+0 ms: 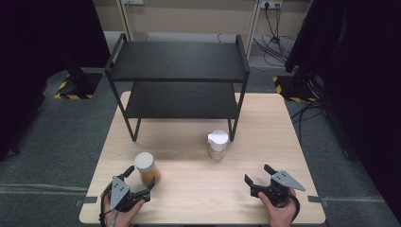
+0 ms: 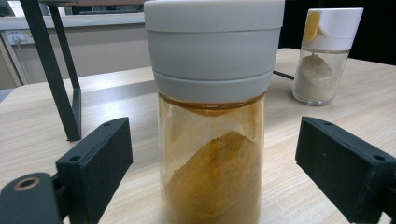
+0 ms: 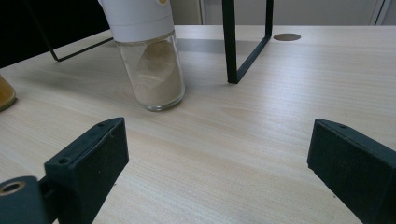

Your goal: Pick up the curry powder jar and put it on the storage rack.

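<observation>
while the spice jar point(image 2: 212, 135) stands upright near the worktop's point(image 1: 198, 189) front left, the left gripper point(image 1: 140, 178) brackets it with fingers point(image 2: 95, 161) released, not touching. the right gripper point(image 1: 257, 174) rests spread open, well apart from the white-capped jar point(image 1: 218, 144) before the rack point(image 1: 179, 75).

left gripper point(image 1: 140, 177): low at near-left, fingers point(image 2: 95, 161) spread wide, nothing pressed | right gripper point(image 1: 257, 173): low at near-right, fingers point(image 3: 88, 161) spread wide, empty | both hands gripping from below frame
</observation>
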A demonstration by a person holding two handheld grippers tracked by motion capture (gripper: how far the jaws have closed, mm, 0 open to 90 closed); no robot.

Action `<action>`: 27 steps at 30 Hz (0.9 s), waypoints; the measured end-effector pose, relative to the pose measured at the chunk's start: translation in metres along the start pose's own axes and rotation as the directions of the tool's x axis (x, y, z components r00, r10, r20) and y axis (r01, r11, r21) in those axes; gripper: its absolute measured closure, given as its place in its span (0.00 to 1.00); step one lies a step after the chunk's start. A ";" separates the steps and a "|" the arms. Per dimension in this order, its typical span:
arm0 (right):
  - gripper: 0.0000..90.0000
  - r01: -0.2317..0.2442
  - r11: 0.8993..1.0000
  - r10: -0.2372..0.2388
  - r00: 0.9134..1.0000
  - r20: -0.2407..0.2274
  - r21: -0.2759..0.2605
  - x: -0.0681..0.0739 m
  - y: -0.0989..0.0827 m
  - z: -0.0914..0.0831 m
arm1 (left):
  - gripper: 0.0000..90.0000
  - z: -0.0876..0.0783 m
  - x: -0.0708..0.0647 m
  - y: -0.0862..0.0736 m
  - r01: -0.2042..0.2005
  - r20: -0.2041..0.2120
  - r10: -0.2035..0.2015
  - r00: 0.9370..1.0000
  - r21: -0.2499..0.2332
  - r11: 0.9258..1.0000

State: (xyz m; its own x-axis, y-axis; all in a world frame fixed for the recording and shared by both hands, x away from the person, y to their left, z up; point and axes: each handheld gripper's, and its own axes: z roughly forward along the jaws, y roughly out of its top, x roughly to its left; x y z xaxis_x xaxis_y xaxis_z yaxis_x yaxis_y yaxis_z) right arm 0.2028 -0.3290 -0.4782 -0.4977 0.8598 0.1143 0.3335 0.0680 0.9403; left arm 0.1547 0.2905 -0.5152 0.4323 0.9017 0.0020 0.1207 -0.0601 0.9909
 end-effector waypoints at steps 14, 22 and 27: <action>0.06 0.004 1.000 -0.004 1.000 -0.001 0.009 0.000 0.002 0.001 | 0.22 0.010 0.004 0.011 -0.005 0.017 0.006 1.000 -0.005 1.000; 0.05 0.004 1.000 -0.004 1.000 -0.003 0.014 0.000 0.002 0.001 | 0.27 0.013 0.005 0.012 -0.010 0.017 0.010 1.000 -0.006 1.000; 0.05 0.005 1.000 -0.005 1.000 -0.004 0.013 0.000 0.002 0.001 | 0.34 0.015 0.006 0.013 -0.016 0.021 0.016 1.000 0.003 1.000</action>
State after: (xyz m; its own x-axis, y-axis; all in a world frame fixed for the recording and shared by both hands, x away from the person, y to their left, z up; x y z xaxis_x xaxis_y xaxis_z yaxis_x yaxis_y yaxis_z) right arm 0.2047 -0.3283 -0.4763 -0.5024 0.8575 0.1105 0.3415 0.0794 0.9365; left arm 0.1721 0.2887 -0.5039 0.4526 0.8916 0.0154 0.1167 -0.0763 0.9902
